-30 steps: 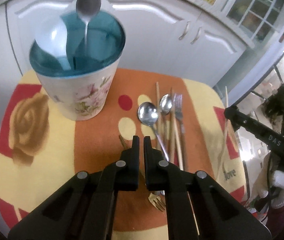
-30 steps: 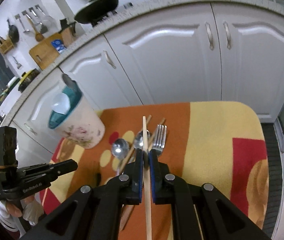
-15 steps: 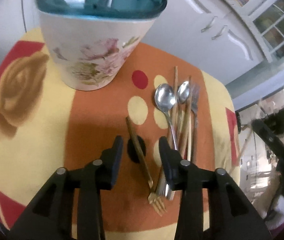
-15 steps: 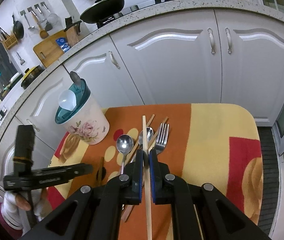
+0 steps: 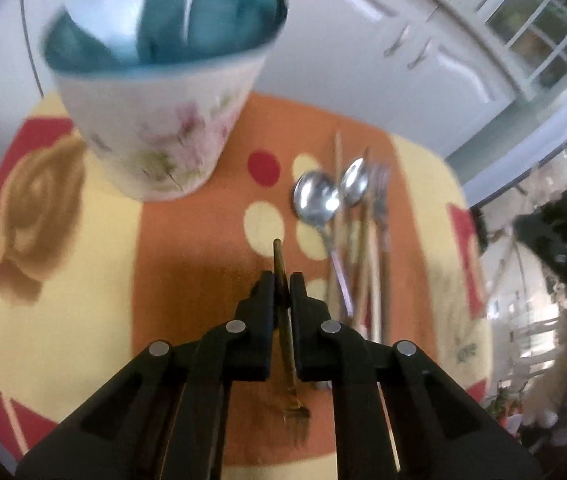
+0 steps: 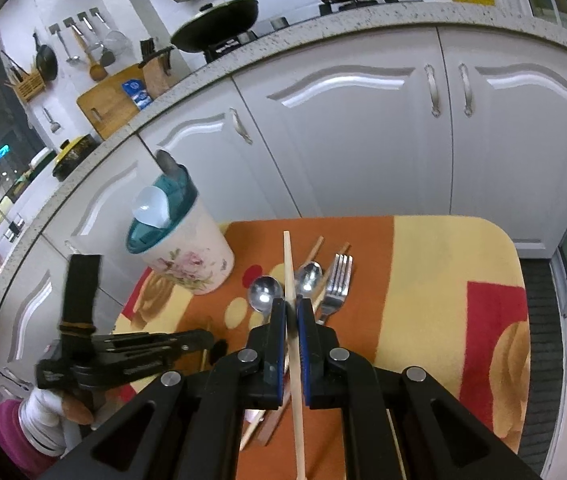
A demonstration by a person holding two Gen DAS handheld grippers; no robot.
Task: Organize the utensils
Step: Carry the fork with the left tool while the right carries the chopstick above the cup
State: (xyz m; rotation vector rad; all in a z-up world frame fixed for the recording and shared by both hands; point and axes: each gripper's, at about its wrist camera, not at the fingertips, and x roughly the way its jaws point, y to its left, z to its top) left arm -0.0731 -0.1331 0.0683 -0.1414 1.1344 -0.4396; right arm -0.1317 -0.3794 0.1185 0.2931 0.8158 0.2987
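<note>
We log: left gripper [image 5: 282,280] clamped on slim brass fork [image 5: 288,344]; right gripper [image 6: 291,307] clamped on pale wooden chopstick [image 6: 292,320]; floral cup [image 5: 159,120] far left; cloth [image 5: 83,272] bare near left.

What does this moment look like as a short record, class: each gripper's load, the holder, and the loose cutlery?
left gripper: shut on gold fork
right gripper: shut on chopstick
utensil holder: upright on mat, already holding utensils
loose on mat: large spoon, small spoon, silver fork
</note>
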